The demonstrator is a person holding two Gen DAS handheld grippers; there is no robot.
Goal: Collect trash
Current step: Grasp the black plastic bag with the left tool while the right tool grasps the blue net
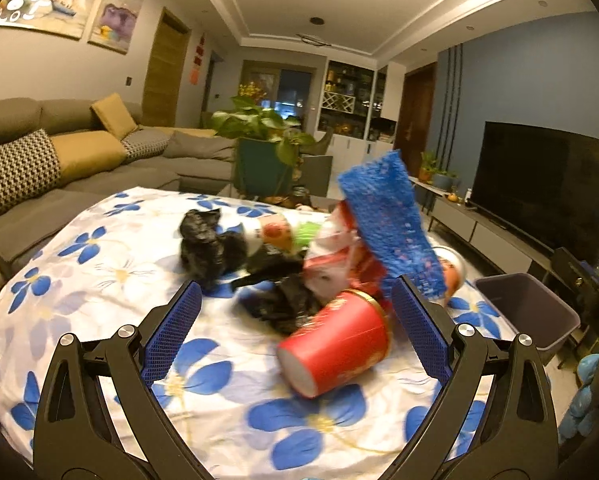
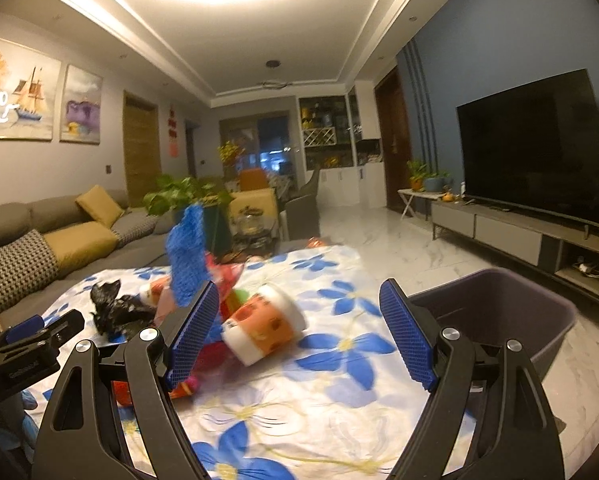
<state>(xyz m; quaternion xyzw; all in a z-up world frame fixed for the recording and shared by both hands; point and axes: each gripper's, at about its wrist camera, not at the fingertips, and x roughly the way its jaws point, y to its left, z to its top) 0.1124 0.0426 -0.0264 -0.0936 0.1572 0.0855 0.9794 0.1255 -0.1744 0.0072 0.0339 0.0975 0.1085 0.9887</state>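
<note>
Covering table: floral cloth point(image 1: 99, 280); blurred trash pile point(image 1: 299, 264); living room.

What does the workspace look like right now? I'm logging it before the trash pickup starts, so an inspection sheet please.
Surface: table under a white cloth with blue flowers, wrinkled.
Job's things: red paper cup on its side; orange-and-white cup on its side; crumpled black bag; blue mesh piece sticking up from a red-and-white wrapper; all piled together mid-table. Grey bin beside the table's right edge, looks empty.
Clutter: nothing seen beyond the trash.
Grippers: left hand-held gripper open, empty, red cup between its fingers; right hand-held gripper open, empty.
Cables: plug strip with cords on the TV stand shelf.
Surroundings: sofa, potted plant, television.
</note>
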